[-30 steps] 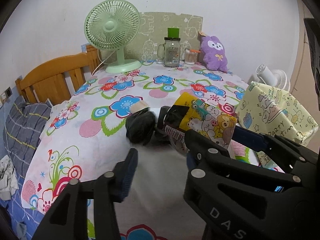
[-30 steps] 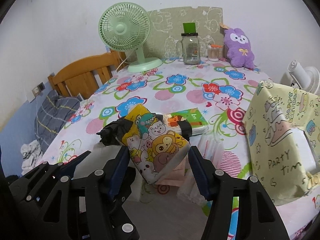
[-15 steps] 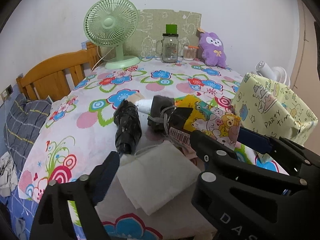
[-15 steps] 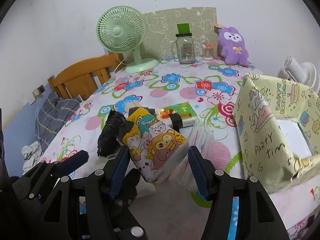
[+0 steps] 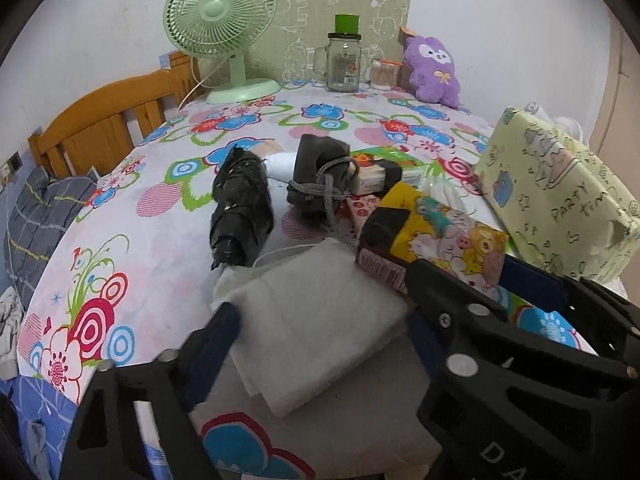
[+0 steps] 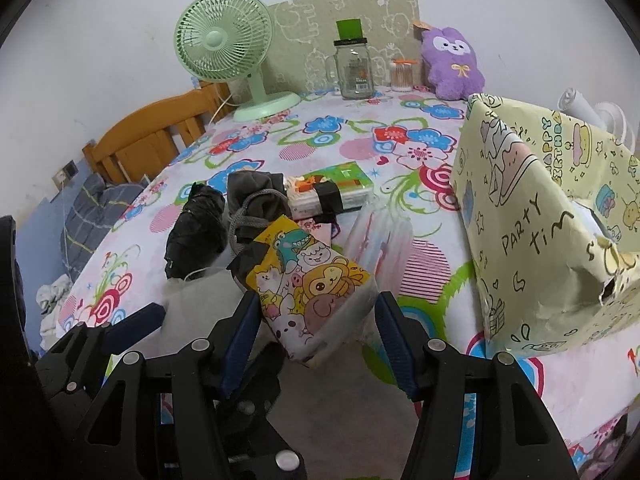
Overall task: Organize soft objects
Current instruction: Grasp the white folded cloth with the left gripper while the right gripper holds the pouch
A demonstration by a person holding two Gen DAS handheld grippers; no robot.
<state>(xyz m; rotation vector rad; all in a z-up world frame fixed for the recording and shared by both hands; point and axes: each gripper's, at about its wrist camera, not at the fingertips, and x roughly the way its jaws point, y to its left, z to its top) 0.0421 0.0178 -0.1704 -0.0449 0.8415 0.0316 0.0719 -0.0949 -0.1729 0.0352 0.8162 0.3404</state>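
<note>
Near the tabletop's (image 6: 424,256) front edge, the right hand-held gripper (image 6: 316,322) is clamping the cartoon pouch (image 6: 312,288); left hand-held gripper (image 5: 320,320) gaping wide around the white folded cloth (image 5: 316,320). Advice: lift steadily, gripping mid-body.

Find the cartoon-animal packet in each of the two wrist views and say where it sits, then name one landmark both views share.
Left wrist: the cartoon-animal packet sits right of centre, behind the white folded cloth.
Right wrist: the packet is at lower centre, between the right gripper fingers.
Shared landmark: the green fan stands at the table's back left.
</note>
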